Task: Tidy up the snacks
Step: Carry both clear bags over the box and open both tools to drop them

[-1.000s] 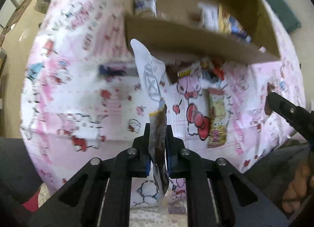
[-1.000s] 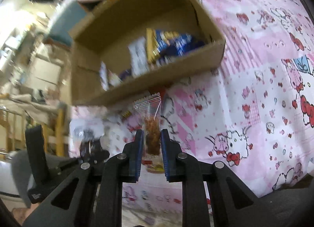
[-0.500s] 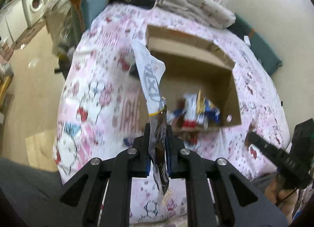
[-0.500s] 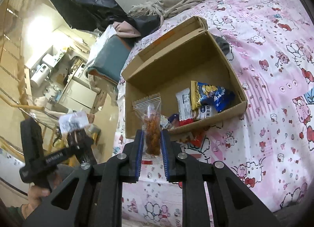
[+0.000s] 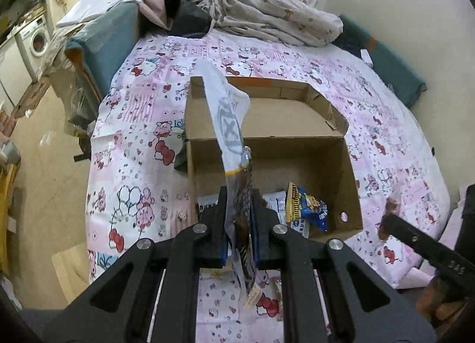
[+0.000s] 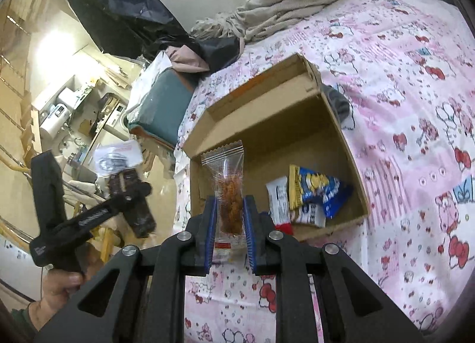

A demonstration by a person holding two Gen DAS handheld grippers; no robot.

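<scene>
My left gripper (image 5: pixel 239 221) is shut on a dark snack packet with a white top (image 5: pixel 230 123), held upright above the near side of the open cardboard box (image 5: pixel 276 117). My right gripper (image 6: pixel 228 224) is shut on a clear packet of orange-brown snack (image 6: pixel 227 185), held in front of the same box (image 6: pixel 261 111). Inside the box lie a blue and yellow snack bag (image 5: pixel 307 206) and white packets (image 6: pixel 277 197). The left gripper with its dark packet (image 6: pixel 130 194) shows at the left of the right wrist view. The right gripper's finger (image 5: pixel 421 245) shows at the right of the left wrist view.
The box sits on a bed with a pink cartoon-print sheet (image 5: pixel 133 123). A bundled blanket (image 5: pixel 267 13) lies at the head of the bed. A loose snack (image 5: pixel 277 295) lies on the sheet by the near edge. The floor (image 5: pixel 38 182) is to the left.
Both grippers have risen and pulled back from the box with their packets. The view went from the box's front wall and snacks on the sheet to looking down into the box.
</scene>
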